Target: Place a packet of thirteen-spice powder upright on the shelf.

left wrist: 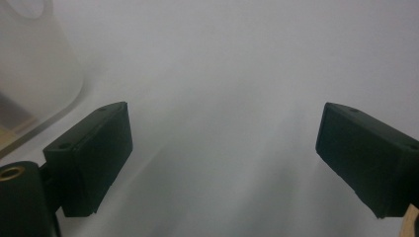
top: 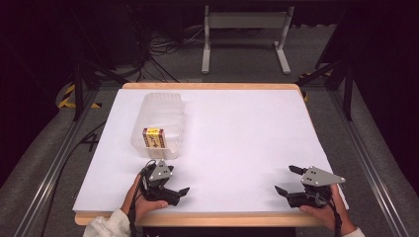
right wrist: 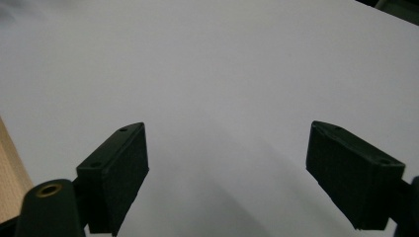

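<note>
A small yellow-and-brown box (top: 153,138) sits inside a translucent plastic container (top: 159,116) on the left part of the white table (top: 237,133), probably staged for handling. The left gripper (top: 173,185) rests just in front of it, jaws wide and empty. The right gripper (top: 289,180), also spread and empty, lies well apart on bare tabletop. Nothing blocks either approach.

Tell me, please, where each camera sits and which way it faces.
High view: above the near edge, looking forward and down on the white table; both hands, left gripper, right gripper.
Left gripper view: along its open jaws; plastic container at left.
Right gripper view: along its open jaws over the table.
Shared: the container.
</note>
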